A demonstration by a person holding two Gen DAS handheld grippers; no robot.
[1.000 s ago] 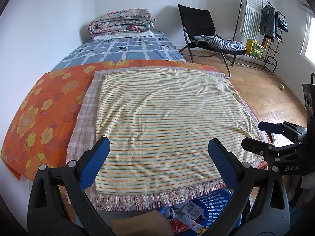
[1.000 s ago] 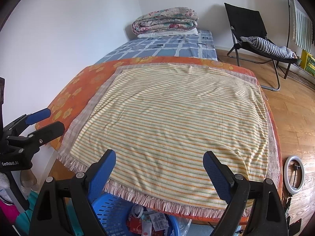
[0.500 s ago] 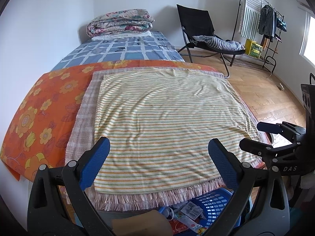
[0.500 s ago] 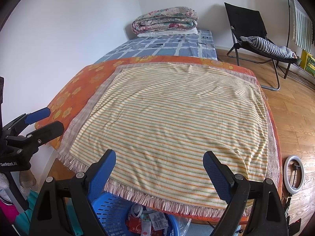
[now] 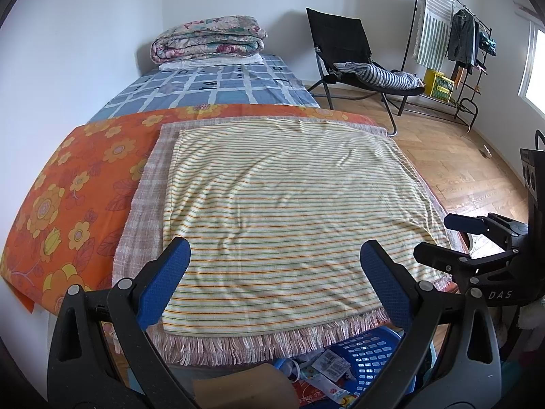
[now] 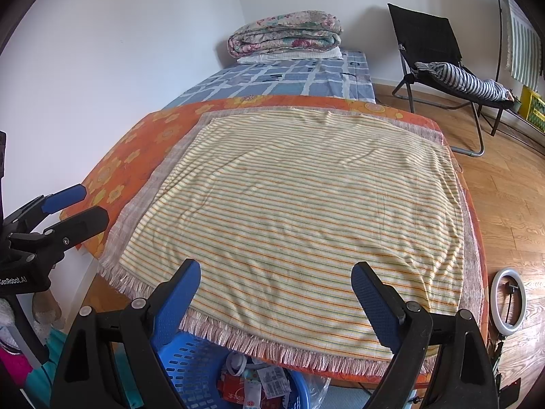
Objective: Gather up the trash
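Trash (image 5: pixel 327 369) sits in a blue perforated basket (image 5: pixel 368 361) on the floor at the near end of the bed (image 5: pixel 238 78), tucked partly under the fringed edge of the striped cloth (image 5: pixel 282 204). From the right wrist view the same basket (image 6: pixel 190 364) holds crumpled printed wrappers (image 6: pixel 269 381), a red packet and something white and round; a tan cardboard piece (image 5: pixel 238 388) lies at the near left of the basket in the left view. No loose litter shows on the striped cloth or on the orange floral sheet (image 5: pixel 75 197).

By the look of them, the pieces are light, thin and crushable: paper and plastic film that will slide and flex rather than resist. A pinch across a folded or bunched part should hold better than a flat face, which could slip between the pads. The cardboard looks stiffer and is best taken by an edge. The basket itself seems rigid plastic; its rim would be the place to grasp it if it is to be carried.

Left gripper (image 5: pixel 272 279) hangs over the near edge of the cloth with its jaws spread wide and nothing between them. Right gripper (image 6: pixel 276 293) is likewise released and empty, just beside it.
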